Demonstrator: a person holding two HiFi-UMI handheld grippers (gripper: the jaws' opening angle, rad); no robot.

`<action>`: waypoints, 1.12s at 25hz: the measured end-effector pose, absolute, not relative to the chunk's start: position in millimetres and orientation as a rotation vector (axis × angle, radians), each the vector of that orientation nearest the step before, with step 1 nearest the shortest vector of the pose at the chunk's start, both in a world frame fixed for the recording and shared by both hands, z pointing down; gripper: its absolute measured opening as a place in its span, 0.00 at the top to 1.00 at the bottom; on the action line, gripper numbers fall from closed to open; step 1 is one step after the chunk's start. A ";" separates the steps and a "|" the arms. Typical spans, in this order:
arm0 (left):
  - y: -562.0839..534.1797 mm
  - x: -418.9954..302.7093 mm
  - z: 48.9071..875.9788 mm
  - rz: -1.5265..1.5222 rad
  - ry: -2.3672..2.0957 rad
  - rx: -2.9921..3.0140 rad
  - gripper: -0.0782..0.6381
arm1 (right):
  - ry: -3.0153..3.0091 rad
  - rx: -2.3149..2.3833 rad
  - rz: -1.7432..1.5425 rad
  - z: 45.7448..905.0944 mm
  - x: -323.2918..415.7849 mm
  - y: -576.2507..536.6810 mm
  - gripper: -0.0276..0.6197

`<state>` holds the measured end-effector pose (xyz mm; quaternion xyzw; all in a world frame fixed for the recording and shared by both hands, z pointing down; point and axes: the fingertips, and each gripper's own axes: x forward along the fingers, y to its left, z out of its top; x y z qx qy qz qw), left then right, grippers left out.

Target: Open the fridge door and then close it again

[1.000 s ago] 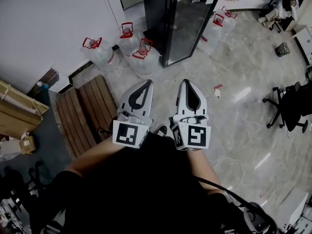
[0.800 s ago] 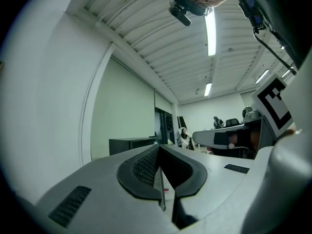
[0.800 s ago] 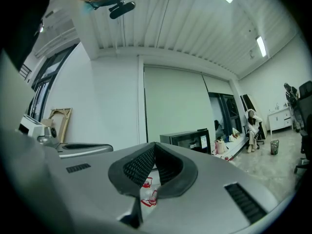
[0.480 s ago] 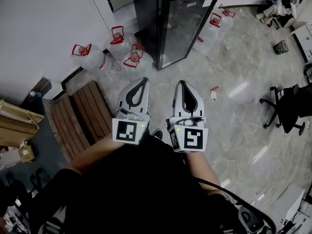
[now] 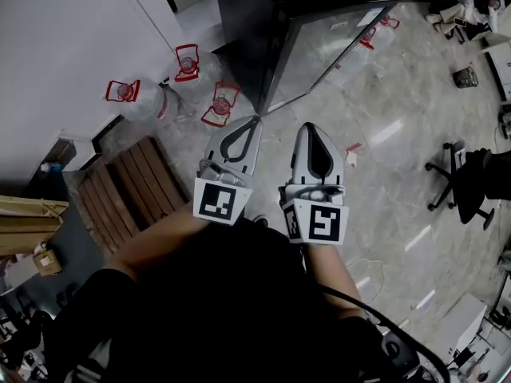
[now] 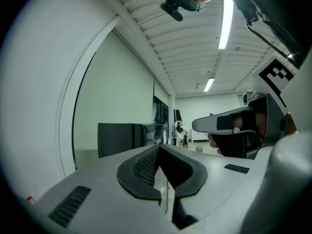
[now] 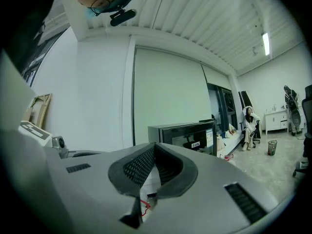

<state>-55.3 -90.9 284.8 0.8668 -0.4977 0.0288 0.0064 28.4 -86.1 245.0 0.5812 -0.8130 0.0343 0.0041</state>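
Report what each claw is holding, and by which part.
Nothing is held. The left claw and the right claw are both shut and empty, in the air short of the fridge.

The left tongs (image 5: 254,120) and right tongs (image 5: 313,126) are held side by side above the pale floor (image 5: 383,110), each pair of tips drawn together. The black fridge (image 5: 239,22) is seen just beyond them — its glass door (image 5: 319,46) facing right. Red-handled water jugs (image 5: 222,106) are stood to its left, and a wooden pallet (image 5: 132,182) is laid nearer.
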 end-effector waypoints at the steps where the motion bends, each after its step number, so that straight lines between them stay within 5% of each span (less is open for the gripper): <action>1: -105.2 -57.5 288.0 0.092 -1.536 2.724 0.88 | -2.535 1.828 0.104 248.0 25.3 -98.7 0.93; 11: -202.4 -39.6 360.5 0.185 -1.445 2.771 0.88 | -2.513 1.781 0.206 325.2 26.7 -188.2 0.93; 28: -296.6 -14.8 477.0 0.236 -1.384 2.831 0.75 | -2.464 1.747 0.374 454.6 58.9 -261.5 0.93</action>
